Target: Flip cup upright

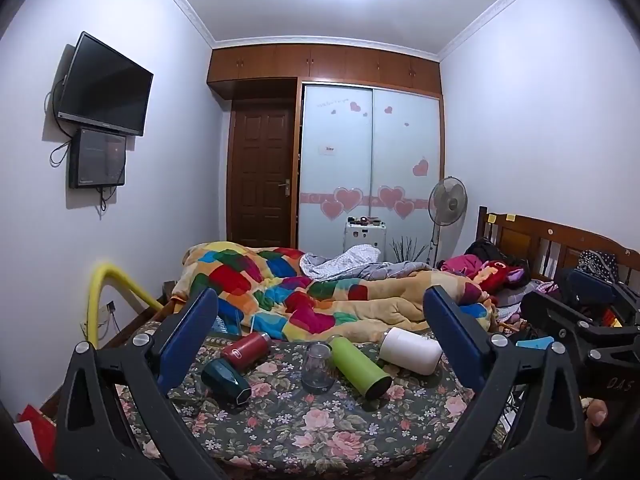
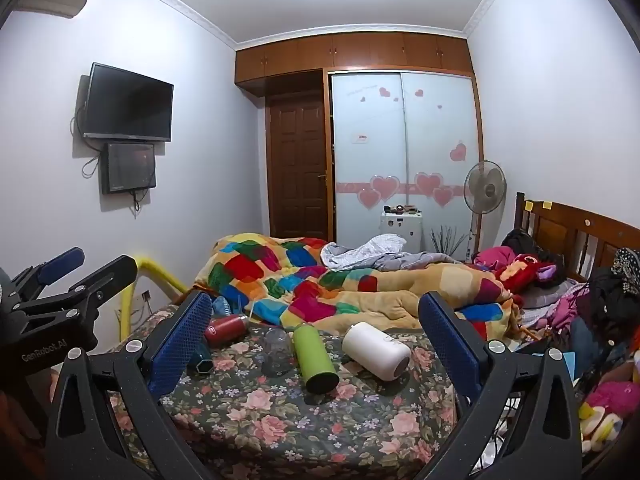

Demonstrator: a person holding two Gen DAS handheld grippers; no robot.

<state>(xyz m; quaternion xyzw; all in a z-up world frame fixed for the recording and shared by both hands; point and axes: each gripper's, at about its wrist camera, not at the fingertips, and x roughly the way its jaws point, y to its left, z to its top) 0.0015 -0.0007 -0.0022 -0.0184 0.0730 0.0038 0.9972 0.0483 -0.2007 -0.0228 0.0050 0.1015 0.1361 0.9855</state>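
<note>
Several cups lie on the floral bed sheet [image 1: 304,432]. A clear glass cup [image 1: 317,366] [image 2: 277,350] stands mouth-down in the middle. A green bottle [image 1: 360,366] [image 2: 314,358], a white cup [image 1: 412,350] [image 2: 376,350], a red bottle [image 1: 246,350] [image 2: 224,329] and a dark teal cup [image 1: 226,380] [image 2: 200,360] lie on their sides around it. My left gripper [image 1: 320,336] is open and empty, short of the cups. My right gripper [image 2: 316,332] is open and empty too. The left gripper also shows at the left edge of the right wrist view [image 2: 80,276].
A colourful patchwork blanket [image 1: 304,292] is heaped behind the cups. Clothes and toys [image 2: 560,288] pile up at the right by the wooden headboard [image 1: 560,240]. A yellow rail [image 1: 108,292] stands at the bed's left. A fan [image 1: 448,202] and wardrobe [image 1: 372,152] stand at the back.
</note>
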